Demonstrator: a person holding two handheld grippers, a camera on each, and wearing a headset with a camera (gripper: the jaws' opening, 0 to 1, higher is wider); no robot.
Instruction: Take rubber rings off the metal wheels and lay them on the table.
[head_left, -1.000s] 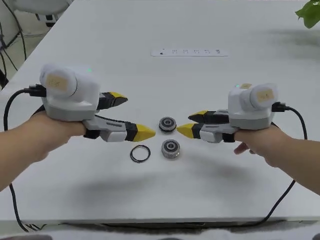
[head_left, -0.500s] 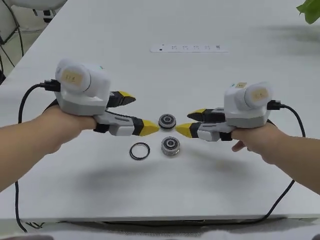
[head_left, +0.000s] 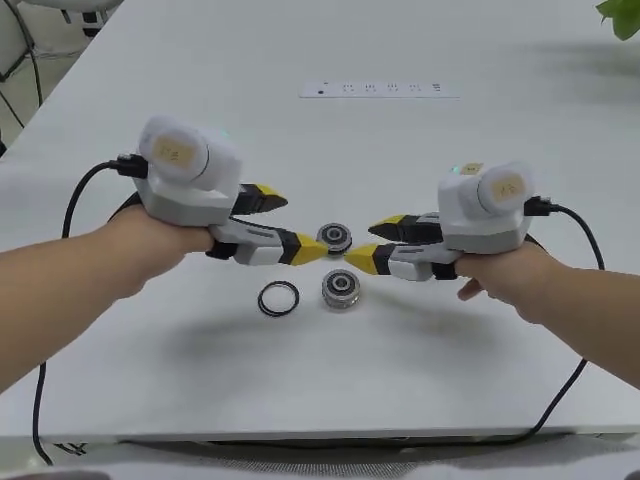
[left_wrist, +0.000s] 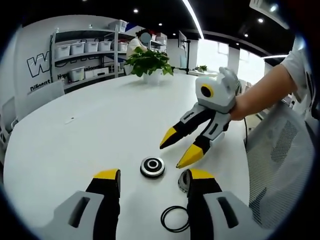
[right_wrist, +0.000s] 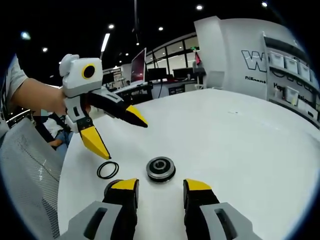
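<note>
One rubber ring (head_left: 279, 299) is off, lying by the left gripper (head_left: 290, 224). It and the right gripper (head_left: 367, 243) gape empty, flanking a metal wheel (head_left: 334, 238), probably next.

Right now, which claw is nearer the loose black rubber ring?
Left. The left claw is just beyond the black rubber ring; the right claw is farther, across the metal wheels.

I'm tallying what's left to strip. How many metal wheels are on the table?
2. The far wheel lies between the left tongs and right tongs. The near wheel lies just below it in the head view, right of the loose rubber ring. None seems hidden.
</note>
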